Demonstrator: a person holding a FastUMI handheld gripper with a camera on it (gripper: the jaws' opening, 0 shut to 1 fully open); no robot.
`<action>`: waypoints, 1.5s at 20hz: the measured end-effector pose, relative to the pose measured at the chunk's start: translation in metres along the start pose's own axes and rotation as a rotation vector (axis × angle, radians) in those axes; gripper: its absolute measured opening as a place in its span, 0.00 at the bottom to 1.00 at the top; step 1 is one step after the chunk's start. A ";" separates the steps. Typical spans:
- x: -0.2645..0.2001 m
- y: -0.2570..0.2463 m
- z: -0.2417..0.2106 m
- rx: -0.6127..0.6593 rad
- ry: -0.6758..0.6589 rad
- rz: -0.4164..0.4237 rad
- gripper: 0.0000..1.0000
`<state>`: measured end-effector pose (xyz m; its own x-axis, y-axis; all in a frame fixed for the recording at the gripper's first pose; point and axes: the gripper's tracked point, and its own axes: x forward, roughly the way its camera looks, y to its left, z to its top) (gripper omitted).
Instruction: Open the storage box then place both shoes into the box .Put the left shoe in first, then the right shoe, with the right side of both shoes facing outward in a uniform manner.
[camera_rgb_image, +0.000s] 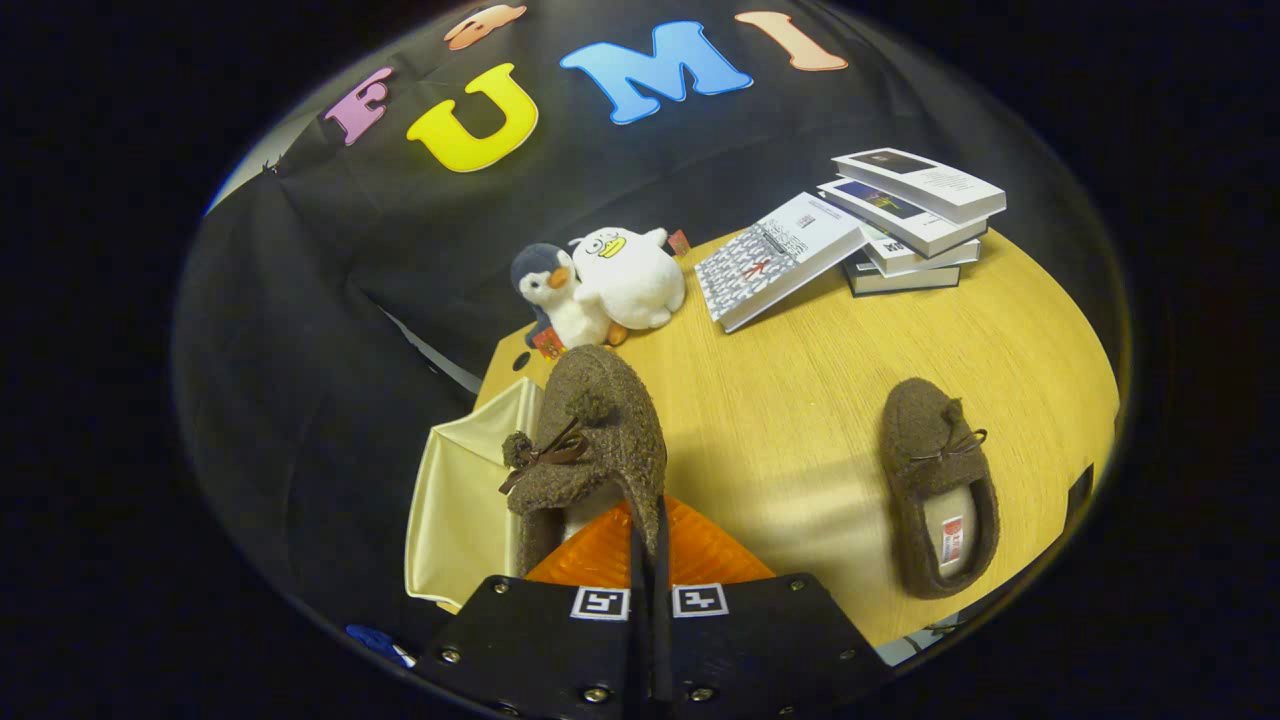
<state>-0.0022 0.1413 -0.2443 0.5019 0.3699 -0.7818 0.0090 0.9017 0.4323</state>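
Spanning most of the gripper view, a light wooden tabletop with fine straight grain met the black cloth booth wall behind it. At the far side of the tabletop, a stack of white-covered books lay slightly fanned, with one patterned book leaning open against it. Beside these, a grey-and-white plush penguin and a white plush duck sat touching each other near the table's back edge.

The gripper was closed on the rim of a brown fuzzy slipper with a thin ribbon bow and pom-poms; both fingers pressed together on the wool-like edge, and the slipper's toe pointed away from the camera. Its surface was coarse, curly and matte. Directly beneath and behind this slipper, the cream fabric flap of the storage box stood open at the table's edge, showing creased, smooth panels.

A second matching brown fuzzy slipper lay flat on the tabletop, well apart from the held one, with its pale lining visible.
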 end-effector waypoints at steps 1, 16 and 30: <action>-0.002 0.012 0.005 0.002 -0.007 0.013 0.02; 0.064 0.136 -0.043 0.015 0.019 0.069 0.02; 0.121 0.165 -0.110 -0.018 0.130 0.030 0.02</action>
<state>-0.0351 0.3597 -0.3174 0.3856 0.4216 -0.8207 -0.0205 0.8932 0.4492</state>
